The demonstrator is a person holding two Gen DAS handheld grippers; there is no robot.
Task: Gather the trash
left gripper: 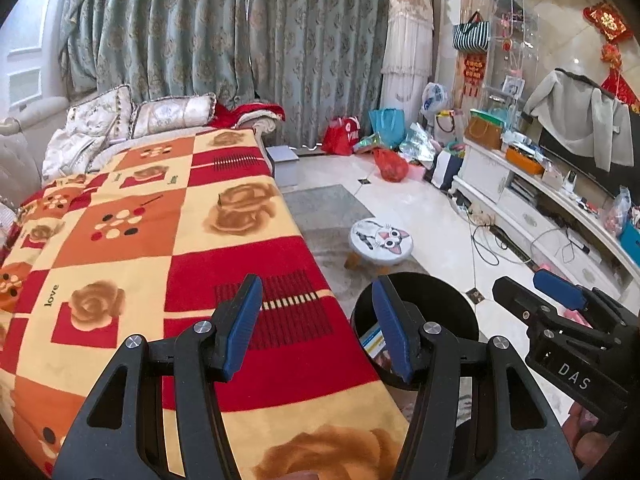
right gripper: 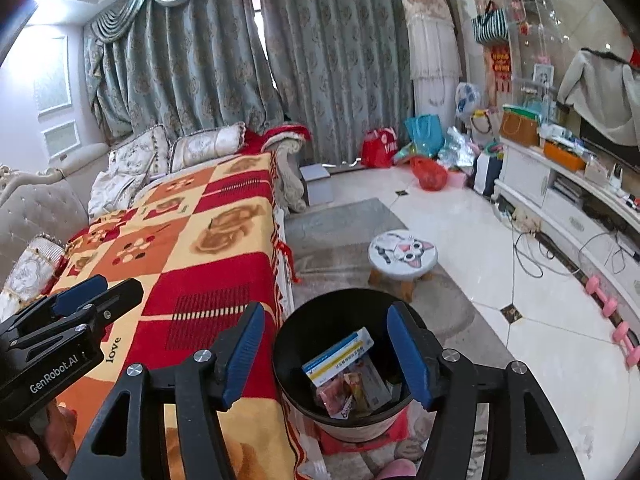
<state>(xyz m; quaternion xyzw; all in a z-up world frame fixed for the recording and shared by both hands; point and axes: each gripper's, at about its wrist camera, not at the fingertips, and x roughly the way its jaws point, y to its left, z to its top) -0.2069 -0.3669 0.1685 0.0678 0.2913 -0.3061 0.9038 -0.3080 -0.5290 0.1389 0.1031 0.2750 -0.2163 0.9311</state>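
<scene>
From the left wrist, the left gripper point(left gripper: 318, 328) stands empty, jaws apart, over the red-and-yellow checked blanket point(left gripper: 168, 240); the round black plastic bin point(left gripper: 436, 300) sits just right. From the right wrist, the right gripper point(right gripper: 326, 354) gapes, nothing between; a blue-white-yellow carton point(right gripper: 340, 356), probably trash, lies inside the bin point(right gripper: 296, 344) below.

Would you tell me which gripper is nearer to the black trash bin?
Right. The right gripper hangs open directly above the black trash bin; the left gripper, also open, is mostly over the blanket beside it.
</scene>
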